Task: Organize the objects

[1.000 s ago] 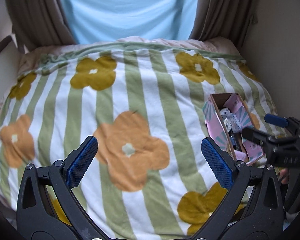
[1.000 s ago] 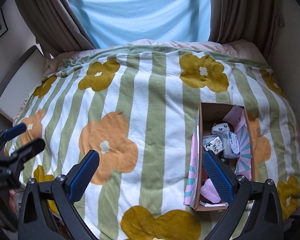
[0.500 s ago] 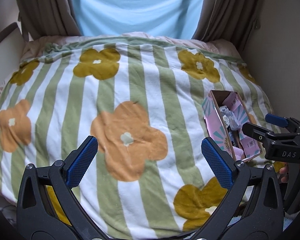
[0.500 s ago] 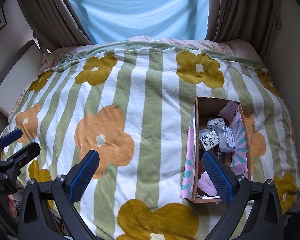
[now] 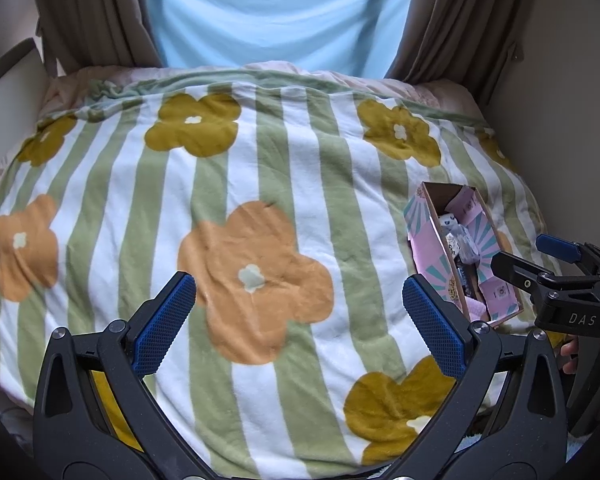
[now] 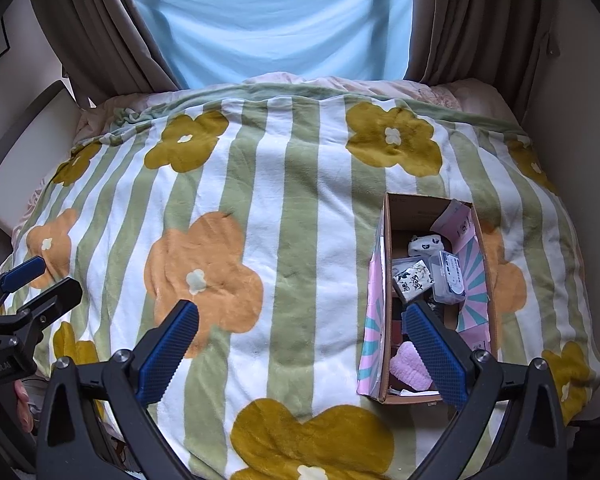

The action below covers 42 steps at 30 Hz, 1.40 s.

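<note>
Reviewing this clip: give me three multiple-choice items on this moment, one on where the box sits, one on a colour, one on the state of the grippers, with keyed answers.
1. Where is the cardboard box?
A. on the blanket's right side
B. on the floor
C. on the windowsill

2. What colour are the gripper pads?
A. red
B. blue
C. white

3. What state are both hand-held grippers in?
A. shut on a sock
B. shut on the box
C. open

Answers: A, the box rests on the striped floral blanket, right of centre; B, the pads are blue; C, the left hand-held gripper and right hand-held gripper are spread and hold nothing.

Box [image 6: 384, 240] sits on blanket [image 6: 260, 216], right side, items inside
</note>
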Available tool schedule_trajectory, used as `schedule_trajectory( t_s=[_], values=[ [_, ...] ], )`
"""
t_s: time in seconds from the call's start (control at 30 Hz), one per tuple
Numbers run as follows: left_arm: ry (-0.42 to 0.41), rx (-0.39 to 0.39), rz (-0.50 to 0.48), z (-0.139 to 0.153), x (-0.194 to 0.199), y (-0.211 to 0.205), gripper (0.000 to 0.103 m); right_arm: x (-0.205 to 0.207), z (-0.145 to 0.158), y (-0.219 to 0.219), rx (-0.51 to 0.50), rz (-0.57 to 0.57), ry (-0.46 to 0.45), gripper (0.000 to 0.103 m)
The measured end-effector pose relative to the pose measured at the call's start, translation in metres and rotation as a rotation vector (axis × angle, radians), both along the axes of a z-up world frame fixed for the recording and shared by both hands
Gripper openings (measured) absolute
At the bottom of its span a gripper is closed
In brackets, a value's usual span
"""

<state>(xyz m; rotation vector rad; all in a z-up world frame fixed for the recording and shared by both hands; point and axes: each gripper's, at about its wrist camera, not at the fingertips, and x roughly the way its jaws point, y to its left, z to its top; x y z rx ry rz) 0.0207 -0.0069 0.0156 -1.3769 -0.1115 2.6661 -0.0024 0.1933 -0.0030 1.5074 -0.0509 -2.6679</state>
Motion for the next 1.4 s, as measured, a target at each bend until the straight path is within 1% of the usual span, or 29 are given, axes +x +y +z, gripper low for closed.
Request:
schedule_trajectory(
  t_s=[0.4,0.87,1.07,1.17,1.4],
  values=[
    [-0.005,-0.003,0.005,-0.003,-0.0015,-0.0028,0.103,-0.0035,0.0001,0.0017,0.003,-0.006,-0.003,0.103],
    [-0.003,0.021,-0.009,-0.0097,-0.0063,-0.0044,0.103,-0.005,-0.0005,0.0038,0.003,-0.004,-0.002,0.103],
    [0.013,-0.035,0.0,-0.0089,-0.0082,0.0007,0.103,-0.0051,-0.0009,0.0036,0.004,-0.004,-0.003,0.103],
    [0.015,-0.013,-0.016,-0.0076,-0.0091,0.001,0.103,-0.005,-0.0011,0.0037,0.004,-0.003,-0.003,0.103],
    [0.022,-0.004,-0.028,-0.0069,-0.0092,0.0035,0.103,-0.0052,-0.0014,0.0042,0.005,0.0,-0.003,0.103]
  ],
)
